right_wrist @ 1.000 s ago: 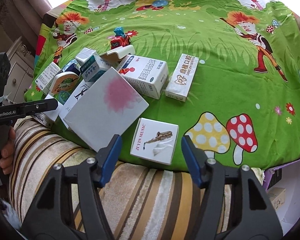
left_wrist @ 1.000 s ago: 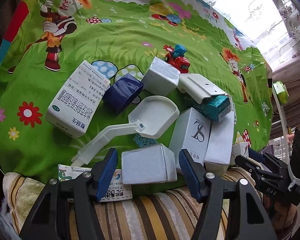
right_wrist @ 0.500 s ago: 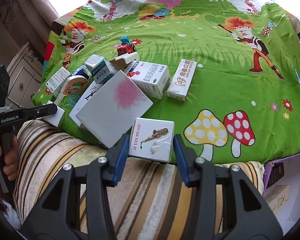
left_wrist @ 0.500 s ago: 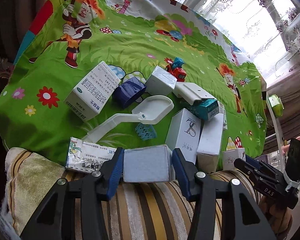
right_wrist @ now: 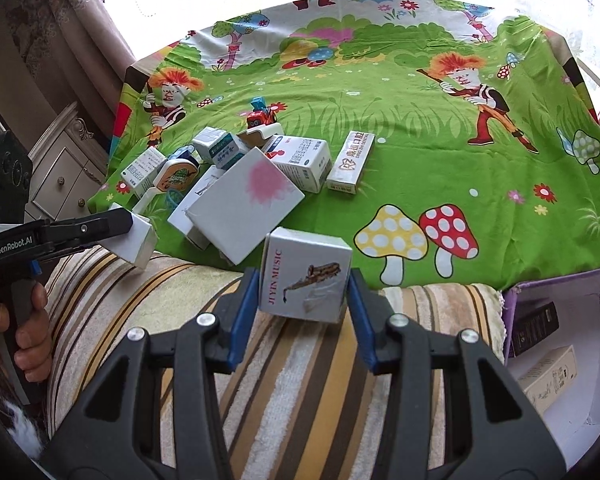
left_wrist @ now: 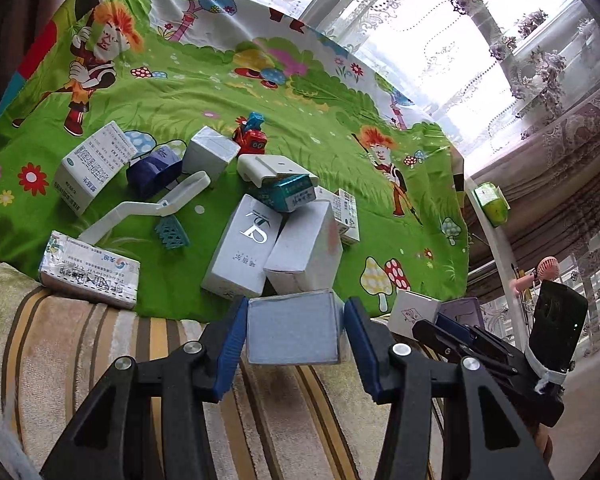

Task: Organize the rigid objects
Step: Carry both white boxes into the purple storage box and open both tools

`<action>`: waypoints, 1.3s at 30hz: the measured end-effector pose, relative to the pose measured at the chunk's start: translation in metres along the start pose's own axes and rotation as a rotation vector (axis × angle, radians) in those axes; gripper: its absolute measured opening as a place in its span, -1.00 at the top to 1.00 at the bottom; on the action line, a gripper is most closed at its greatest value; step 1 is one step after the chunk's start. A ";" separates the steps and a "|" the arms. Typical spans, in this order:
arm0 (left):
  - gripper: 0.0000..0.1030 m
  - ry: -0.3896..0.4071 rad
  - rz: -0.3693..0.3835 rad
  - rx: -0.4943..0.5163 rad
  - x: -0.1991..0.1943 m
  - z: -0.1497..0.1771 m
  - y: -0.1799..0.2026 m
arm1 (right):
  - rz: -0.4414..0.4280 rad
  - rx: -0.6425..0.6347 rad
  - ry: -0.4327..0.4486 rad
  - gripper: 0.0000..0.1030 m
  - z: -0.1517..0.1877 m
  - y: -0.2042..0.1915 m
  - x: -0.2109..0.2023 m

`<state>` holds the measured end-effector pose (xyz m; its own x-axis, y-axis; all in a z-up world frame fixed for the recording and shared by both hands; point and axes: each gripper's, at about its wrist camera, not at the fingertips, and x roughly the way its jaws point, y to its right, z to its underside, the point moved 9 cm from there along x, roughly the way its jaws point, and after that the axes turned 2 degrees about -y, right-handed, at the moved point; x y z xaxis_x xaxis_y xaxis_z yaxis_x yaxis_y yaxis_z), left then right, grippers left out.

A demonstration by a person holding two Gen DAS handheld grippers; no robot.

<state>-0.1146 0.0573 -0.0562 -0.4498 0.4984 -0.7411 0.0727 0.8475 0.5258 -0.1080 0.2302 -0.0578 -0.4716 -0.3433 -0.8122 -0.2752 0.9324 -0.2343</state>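
Note:
A plain white box (left_wrist: 292,332) hangs above the striped cover, and my left gripper (left_wrist: 294,320) is shut on it, blue pads pressing both sides. My right gripper (right_wrist: 303,284) is shut on a white box printed "JI YIN MUSIC" (right_wrist: 300,264), held tilted above the cloth's front edge. In the right wrist view the left gripper (right_wrist: 80,228) shows at the left with its white box (right_wrist: 138,240). In the left wrist view the right gripper (left_wrist: 460,332) and its music box (left_wrist: 416,310) show at the right. Several more boxes lie piled on the green cartoon cloth (right_wrist: 420,128).
The pile holds a large white box with a pink stain (right_wrist: 244,204), medicine boxes, a white scoop (left_wrist: 140,208) and a red toy car (left_wrist: 252,138). A purple bin (right_wrist: 560,292) with boxes inside stands at the right. A hand (right_wrist: 28,332) grips the left handle.
The left jaws closed onto the plain white box. Both grippers lifted their boxes off the cloth and drew back over the striped cover; the pile now sits farther away.

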 end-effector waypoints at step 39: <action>0.00 -0.208 0.272 0.357 0.067 0.102 0.228 | 0.225 0.273 0.112 0.08 0.099 0.174 -0.130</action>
<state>-0.0379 0.3025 -0.0287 -0.1876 0.7056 -0.6833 0.4799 0.6728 0.5631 -0.0113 0.4486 -0.0462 -0.5875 -0.1225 -0.7999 0.0722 0.9766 -0.2026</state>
